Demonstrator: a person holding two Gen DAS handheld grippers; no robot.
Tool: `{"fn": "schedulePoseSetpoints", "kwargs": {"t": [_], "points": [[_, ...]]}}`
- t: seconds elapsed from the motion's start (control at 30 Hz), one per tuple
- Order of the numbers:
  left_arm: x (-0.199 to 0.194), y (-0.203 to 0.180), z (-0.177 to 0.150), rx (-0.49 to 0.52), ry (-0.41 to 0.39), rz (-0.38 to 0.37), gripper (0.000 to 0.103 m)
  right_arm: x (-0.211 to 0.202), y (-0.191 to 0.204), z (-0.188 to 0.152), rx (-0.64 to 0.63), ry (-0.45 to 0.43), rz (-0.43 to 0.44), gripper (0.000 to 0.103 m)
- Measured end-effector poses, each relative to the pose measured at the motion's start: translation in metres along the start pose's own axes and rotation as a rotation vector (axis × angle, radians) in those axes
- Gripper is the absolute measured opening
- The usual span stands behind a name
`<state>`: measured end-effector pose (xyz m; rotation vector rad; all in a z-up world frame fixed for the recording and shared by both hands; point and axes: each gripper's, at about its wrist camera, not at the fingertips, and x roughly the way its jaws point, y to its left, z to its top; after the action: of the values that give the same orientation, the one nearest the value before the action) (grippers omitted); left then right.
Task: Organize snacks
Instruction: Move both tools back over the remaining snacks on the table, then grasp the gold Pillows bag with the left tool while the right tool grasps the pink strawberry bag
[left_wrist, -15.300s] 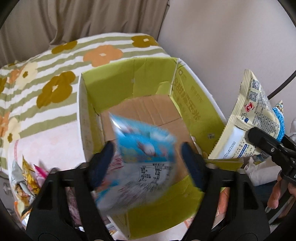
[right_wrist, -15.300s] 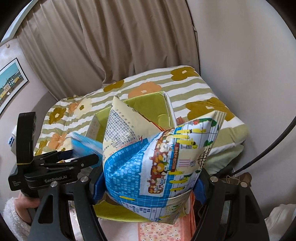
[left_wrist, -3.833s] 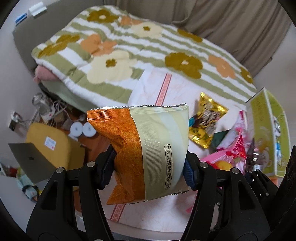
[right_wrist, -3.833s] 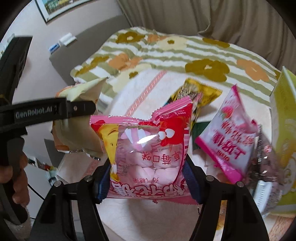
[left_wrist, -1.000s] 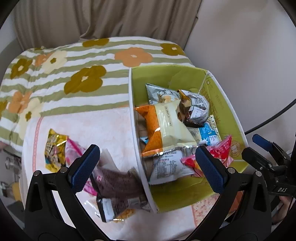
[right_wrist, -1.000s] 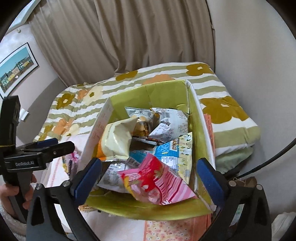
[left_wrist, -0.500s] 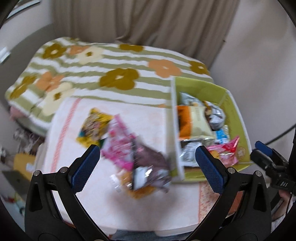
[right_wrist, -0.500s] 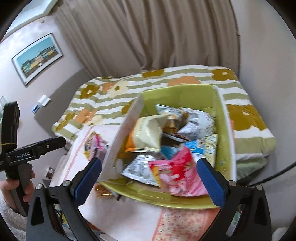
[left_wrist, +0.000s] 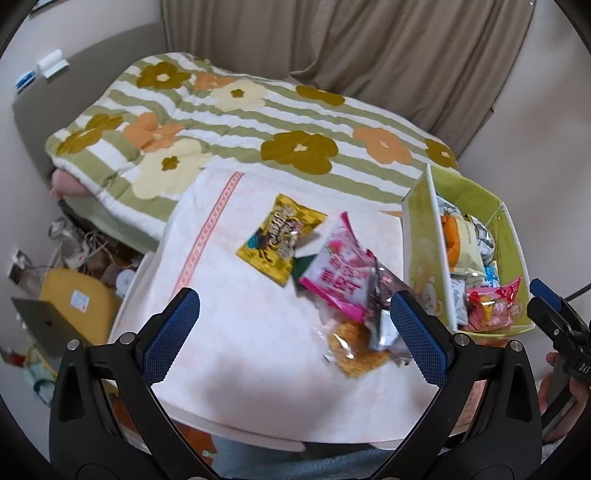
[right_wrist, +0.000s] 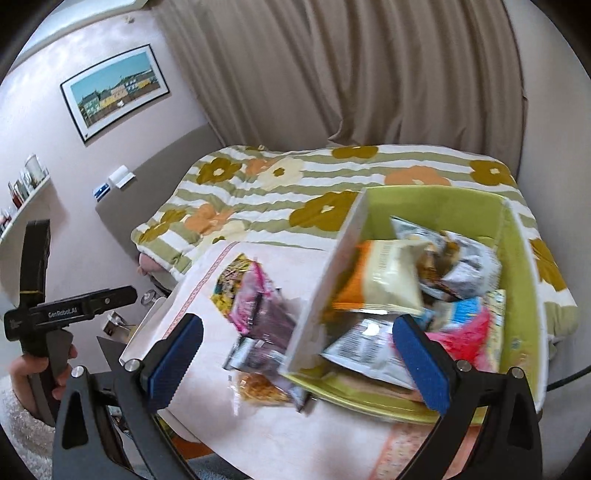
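Observation:
A green cardboard box (left_wrist: 511, 236) (right_wrist: 517, 236) stands at the right of the pink-white cloth and holds several snack bags, among them an orange-and-cream bag (right_wrist: 380, 277) and a pink-red bag (left_wrist: 493, 304). Loose on the cloth (left_wrist: 236, 317) lie a yellow bag (left_wrist: 280, 236), a pink bag (left_wrist: 338, 271), a dark purple bag (left_wrist: 386, 295) and a clear bag of orange snacks (left_wrist: 354, 347). My left gripper (left_wrist: 291, 328) is open and empty above the cloth, left of the loose bags. My right gripper (right_wrist: 295, 362) is open and empty above the box's near left corner.
A green-striped flower quilt (left_wrist: 236, 122) covers the bed behind the cloth. Beige curtains (right_wrist: 332, 74) hang at the back. Clutter, cables and a yellow cushion (left_wrist: 70, 299) lie on the floor at left. A framed picture (right_wrist: 114, 88) hangs on the wall.
Both grippers, open and empty, have swung left away from the box, so the loose bags on the cloth now fill more of both views. The snacks have not moved.

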<state>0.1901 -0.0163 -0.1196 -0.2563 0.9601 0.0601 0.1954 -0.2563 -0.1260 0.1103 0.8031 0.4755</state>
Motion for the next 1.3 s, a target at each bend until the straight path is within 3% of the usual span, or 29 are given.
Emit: {"fn": "schedulePoseSetpoints", "kwargs": {"t": [0.33, 0.47, 0.7, 0.87, 1.2, 1.3], "points": [[0.038, 0.058, 0.047, 0.157, 0.088, -0.098, 0.102, 0.08, 0.09, 0.009, 0.037, 0.074, -0.044, 0.102], [0.062, 0.078, 0.064, 0.209, 0.132, -0.147, 0.102, 0.111, 0.107, 0.014, 0.074, 0.103, -0.078, 0.102], [0.118, 0.083, 0.078, 0.326, 0.23, -0.216, 0.102, 0.156, 0.098, 0.015, 0.143, 0.189, -0.142, 0.102], [0.155, 0.072, 0.084, 0.344, 0.282, -0.268, 0.102, 0.183, 0.09, 0.019, 0.066, 0.272, -0.184, 0.102], [0.228, 0.036, 0.081, 0.357, 0.389, -0.279, 0.102, 0.24, 0.067, 0.021, -0.057, 0.453, -0.128, 0.101], [0.248, 0.028, 0.078, 0.364, 0.424, -0.271, 0.094, 0.252, 0.061, 0.021, -0.056, 0.487, -0.115, 0.099]]}}
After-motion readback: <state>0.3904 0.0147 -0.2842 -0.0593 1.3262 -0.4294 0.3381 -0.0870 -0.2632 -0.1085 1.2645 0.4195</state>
